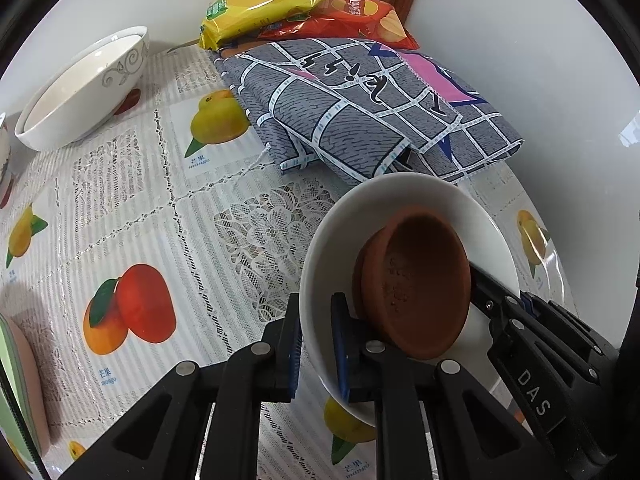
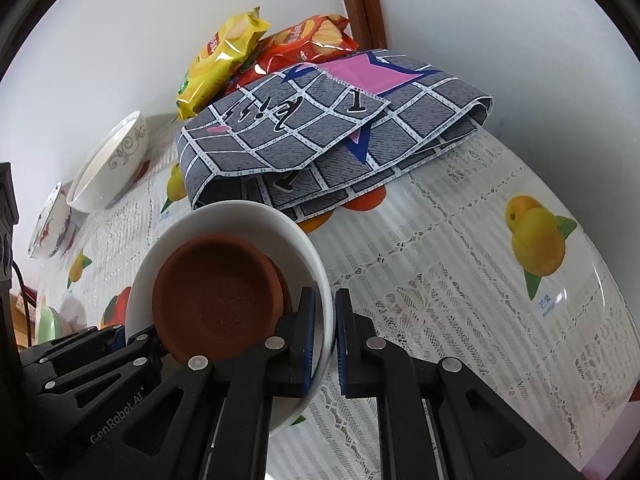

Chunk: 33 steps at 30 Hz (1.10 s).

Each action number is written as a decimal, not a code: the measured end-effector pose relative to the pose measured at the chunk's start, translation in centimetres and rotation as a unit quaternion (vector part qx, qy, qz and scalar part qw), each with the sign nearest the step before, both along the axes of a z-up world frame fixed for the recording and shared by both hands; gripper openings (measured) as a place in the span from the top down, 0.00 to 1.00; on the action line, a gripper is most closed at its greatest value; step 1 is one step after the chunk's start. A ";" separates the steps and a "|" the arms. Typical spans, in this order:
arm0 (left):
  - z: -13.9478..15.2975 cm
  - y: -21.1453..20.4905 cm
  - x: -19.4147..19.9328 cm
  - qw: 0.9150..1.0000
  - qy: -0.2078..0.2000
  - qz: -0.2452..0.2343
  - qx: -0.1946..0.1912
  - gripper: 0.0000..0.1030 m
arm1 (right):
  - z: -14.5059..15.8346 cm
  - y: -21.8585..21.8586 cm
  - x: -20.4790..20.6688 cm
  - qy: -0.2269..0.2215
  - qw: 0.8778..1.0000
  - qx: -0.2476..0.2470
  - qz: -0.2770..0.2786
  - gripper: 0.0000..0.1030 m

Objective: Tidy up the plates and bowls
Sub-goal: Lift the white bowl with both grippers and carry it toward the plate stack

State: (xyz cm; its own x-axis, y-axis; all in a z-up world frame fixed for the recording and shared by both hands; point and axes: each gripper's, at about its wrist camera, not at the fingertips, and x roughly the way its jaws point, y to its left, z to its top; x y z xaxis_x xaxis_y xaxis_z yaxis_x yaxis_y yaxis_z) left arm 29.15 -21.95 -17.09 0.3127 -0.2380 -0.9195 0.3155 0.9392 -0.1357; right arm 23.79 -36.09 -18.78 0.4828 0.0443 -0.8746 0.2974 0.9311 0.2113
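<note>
White bowl (image 1: pixel 404 204): was held clear of the tablecloth (image 1: pixel 168 216), just in front of the folded grey cloth (image 1: pixel 360 108), with a terracotta dish (image 1: pixel 416 288) nested inside.
Left gripper (image 1: pixel 316 344): jaws were closed across the bowl's near rim wall.
Right gripper (image 2: pixel 325 340): jaws were clamped on the opposite rim.
Handling: judged rigid, glazed, slippery and breakable; the loose dish could slide if tilted.
Hold points: opposite rim walls, kept level.
Patterned bowl (image 1: pixel 84 92): sat well apart by the wall.
</note>
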 end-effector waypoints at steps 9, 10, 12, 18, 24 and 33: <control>0.3 -0.2 -0.4 1.000 -0.003 -0.007 0.009 0.87 | 0.5 -0.2 -0.7 -0.005 1.000 0.015 -0.004 0.90; 0.4 -0.2 -0.6 1.000 -0.005 -0.007 0.010 0.87 | 0.6 -0.2 -0.8 -0.007 1.000 0.017 -0.005 0.90; 0.6 -0.3 -0.8 1.000 -0.008 -0.008 0.015 0.88 | 0.8 -0.2 -1.0 -0.008 1.000 0.019 -0.005 0.90; 1.1 0.1 -1.5 1.000 -0.015 -0.004 0.019 0.88 | 1.0 -0.1 -1.6 -0.010 0.999 0.033 -0.002 0.90; 1.3 1.3 -2.7 1.000 -0.021 0.010 0.020 0.88 | 1.5 0.9 -2.2 -0.018 0.999 0.033 0.010 0.90; 2.1 4.7 -3.5 0.999 -0.022 0.035 0.019 0.88 | 2.2 3.5 -2.4 -0.021 0.998 0.044 0.033 0.90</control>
